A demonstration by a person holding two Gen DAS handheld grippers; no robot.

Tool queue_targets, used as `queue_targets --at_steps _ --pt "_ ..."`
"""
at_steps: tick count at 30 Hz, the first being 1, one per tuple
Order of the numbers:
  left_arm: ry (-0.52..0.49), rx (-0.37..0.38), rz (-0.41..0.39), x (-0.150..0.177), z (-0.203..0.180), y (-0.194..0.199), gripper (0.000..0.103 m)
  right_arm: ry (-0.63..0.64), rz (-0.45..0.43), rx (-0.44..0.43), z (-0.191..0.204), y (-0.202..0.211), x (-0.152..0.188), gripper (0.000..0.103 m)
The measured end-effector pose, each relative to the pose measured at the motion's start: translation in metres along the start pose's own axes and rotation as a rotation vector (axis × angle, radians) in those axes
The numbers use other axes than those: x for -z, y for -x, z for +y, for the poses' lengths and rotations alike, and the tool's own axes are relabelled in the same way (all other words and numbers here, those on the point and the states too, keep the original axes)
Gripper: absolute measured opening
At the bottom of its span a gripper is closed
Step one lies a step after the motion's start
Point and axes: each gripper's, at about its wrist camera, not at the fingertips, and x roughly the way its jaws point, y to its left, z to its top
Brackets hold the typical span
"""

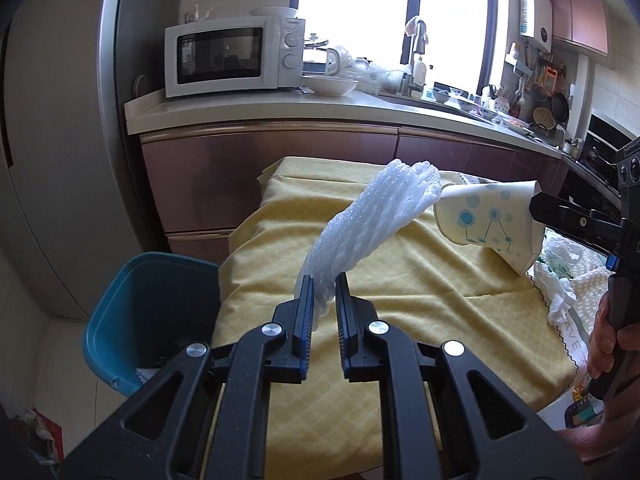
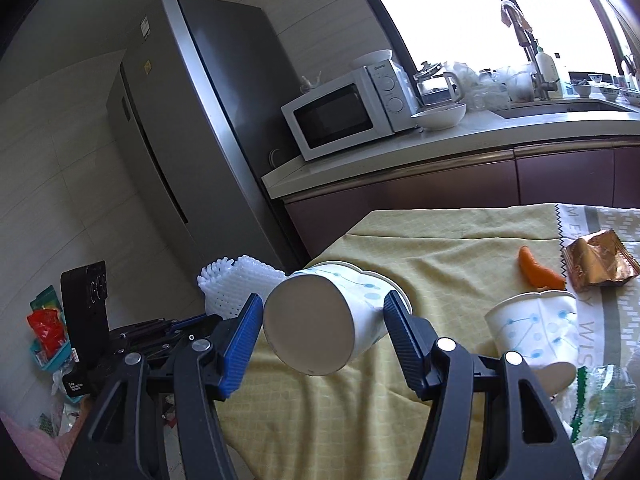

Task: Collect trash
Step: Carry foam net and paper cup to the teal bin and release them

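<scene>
My left gripper (image 1: pixel 325 284) is shut on a white foam net sleeve (image 1: pixel 372 220), which sticks up and forward above the yellow tablecloth (image 1: pixel 360 280). The sleeve (image 2: pixel 240 284) also shows in the right wrist view, left of the cup. My right gripper (image 2: pixel 324 316) is shut on a paper cup (image 2: pixel 320 320) with blue dots, held on its side with the base toward the camera. In the left wrist view that cup (image 1: pixel 488 220) hangs at the right. A blue trash bin (image 1: pixel 148 312) stands on the floor at the table's left edge.
On the table lie a second paper cup (image 2: pixel 536 332), an orange peel (image 2: pixel 538 272), a copper foil wrapper (image 2: pixel 600 264), crumpled white tissue (image 1: pixel 556 284) and clear plastic (image 2: pixel 608 392). A counter with a microwave (image 1: pixel 236 56) runs behind; a fridge (image 2: pixel 192 120) stands left.
</scene>
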Motion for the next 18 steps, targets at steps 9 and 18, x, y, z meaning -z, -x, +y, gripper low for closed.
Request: queue_targets --at_steps 9,18 --pt "0.09 -0.085 0.005 0.015 0.055 0.02 0.011 0.047 0.062 -0.092 0.033 -0.036 -0.003 0.06" --pt "0.151 -0.197 0.02 0.027 0.099 0.03 0.011 0.096 0.122 -0.179 0.066 -0.077 -0.005 0.06"
